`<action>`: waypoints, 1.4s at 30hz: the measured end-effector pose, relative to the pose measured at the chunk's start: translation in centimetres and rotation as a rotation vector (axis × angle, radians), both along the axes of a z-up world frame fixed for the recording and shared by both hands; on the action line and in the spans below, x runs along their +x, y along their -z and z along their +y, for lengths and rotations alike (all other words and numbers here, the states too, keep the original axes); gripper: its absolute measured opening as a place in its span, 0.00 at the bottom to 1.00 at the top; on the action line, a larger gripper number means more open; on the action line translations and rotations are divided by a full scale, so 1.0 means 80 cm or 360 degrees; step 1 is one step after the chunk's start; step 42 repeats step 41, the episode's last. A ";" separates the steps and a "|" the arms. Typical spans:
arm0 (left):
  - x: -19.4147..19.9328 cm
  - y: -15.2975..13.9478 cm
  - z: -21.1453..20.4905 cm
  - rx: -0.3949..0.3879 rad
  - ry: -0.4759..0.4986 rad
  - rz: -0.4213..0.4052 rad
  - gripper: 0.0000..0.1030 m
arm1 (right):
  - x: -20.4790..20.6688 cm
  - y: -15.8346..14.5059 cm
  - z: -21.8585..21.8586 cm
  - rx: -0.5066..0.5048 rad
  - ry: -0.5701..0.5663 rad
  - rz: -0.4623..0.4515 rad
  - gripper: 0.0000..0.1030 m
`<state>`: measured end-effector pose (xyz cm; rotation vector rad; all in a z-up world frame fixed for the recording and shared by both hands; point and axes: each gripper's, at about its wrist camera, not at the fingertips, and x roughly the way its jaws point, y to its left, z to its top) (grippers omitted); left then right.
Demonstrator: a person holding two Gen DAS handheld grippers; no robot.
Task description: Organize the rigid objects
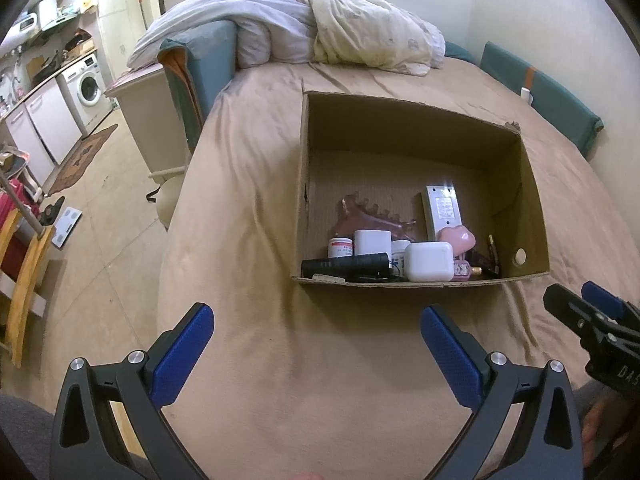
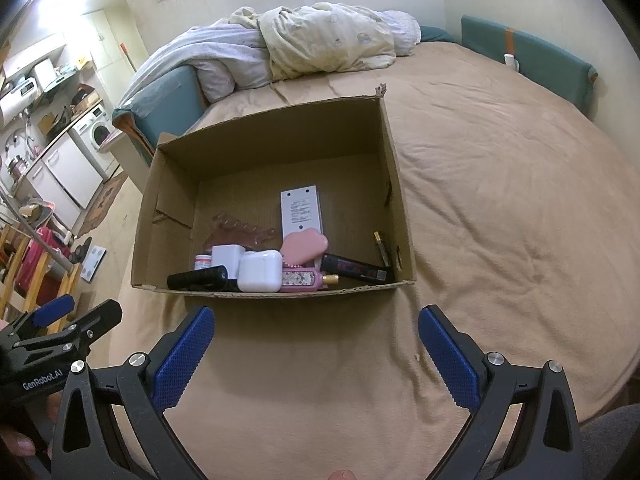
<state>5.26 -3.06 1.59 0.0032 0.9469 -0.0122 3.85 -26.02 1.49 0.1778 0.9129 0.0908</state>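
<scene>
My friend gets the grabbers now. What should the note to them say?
Left gripper: open, holding nothing, over the bed in front of the box.
Right gripper: open, holding nothing, beside the left one.
Cardboard box sits on the bed. The small things are piled at its near wall: white case, black flashlight, pink heart, white remote.
No loose things show on the blanket, so the sorting looks done; check out of view.

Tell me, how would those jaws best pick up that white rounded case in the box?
Probably from straight above, jaws closing across the white rounded case's narrower sides. It lies flat near the cardboard box's front wall, crowded by the black flashlight and pink bottle.
</scene>
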 end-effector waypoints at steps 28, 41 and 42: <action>0.002 0.005 0.003 0.0007 0.0002 0.0015 1.00 | 0.000 -0.001 0.000 -0.0002 -0.0014 -0.0002 1.00; 0.002 0.007 0.006 0.0009 0.0006 0.0022 1.00 | 0.000 -0.002 0.000 -0.0001 -0.0016 -0.0005 1.00; 0.002 0.007 0.006 0.0009 0.0006 0.0022 1.00 | 0.000 -0.002 0.000 -0.0001 -0.0016 -0.0005 1.00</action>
